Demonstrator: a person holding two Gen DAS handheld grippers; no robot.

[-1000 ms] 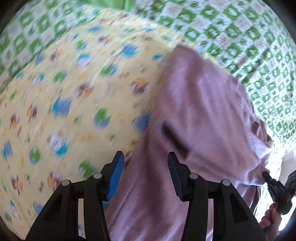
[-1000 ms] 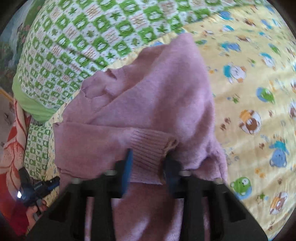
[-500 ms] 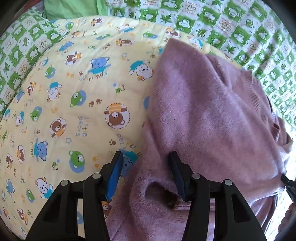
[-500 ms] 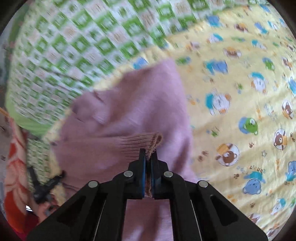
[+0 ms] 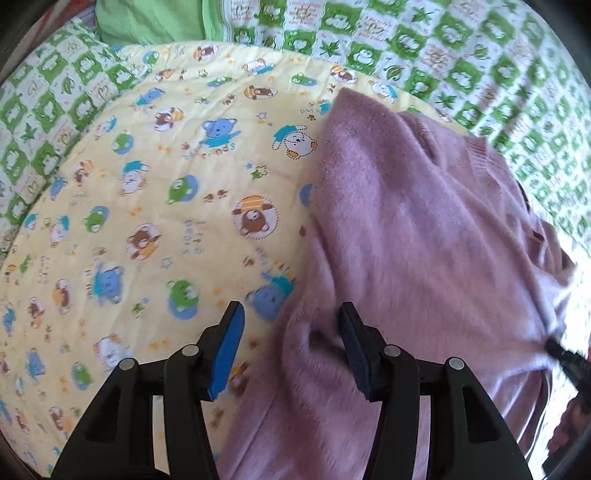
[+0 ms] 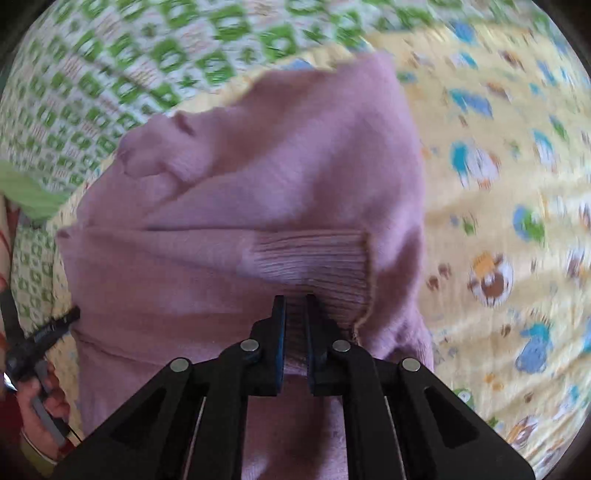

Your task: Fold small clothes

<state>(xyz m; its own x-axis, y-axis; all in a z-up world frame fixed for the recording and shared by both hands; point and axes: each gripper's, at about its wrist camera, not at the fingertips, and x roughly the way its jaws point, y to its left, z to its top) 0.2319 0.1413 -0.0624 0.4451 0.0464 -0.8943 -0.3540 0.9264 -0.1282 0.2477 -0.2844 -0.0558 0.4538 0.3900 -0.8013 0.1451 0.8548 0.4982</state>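
A small mauve knit sweater [image 5: 413, 221] lies on a yellow bear-print quilt [image 5: 155, 221]. My left gripper [image 5: 291, 325] is open, its jaws astride the sweater's left edge, holding nothing. In the right wrist view the sweater [image 6: 277, 166] has a sleeve folded across its body, with the ribbed cuff [image 6: 314, 258] lying flat. My right gripper [image 6: 295, 306] is nearly closed with the cuff's ribbed knit pinched between its jaws. The other gripper shows at the left edge [image 6: 40, 339].
A green-and-white checked bedspread [image 5: 480, 55] lies under the quilt and runs along the far side. A plain green cloth [image 5: 147, 22] sits at the far left. The other hand-held gripper shows at the right edge of the left wrist view [image 5: 569, 365].
My right gripper, shut tight on the raised cuff half a second ago, has lowered it flat onto the sweater and its jaws have eased apart slightly. My left gripper has stayed open and shifted a little.
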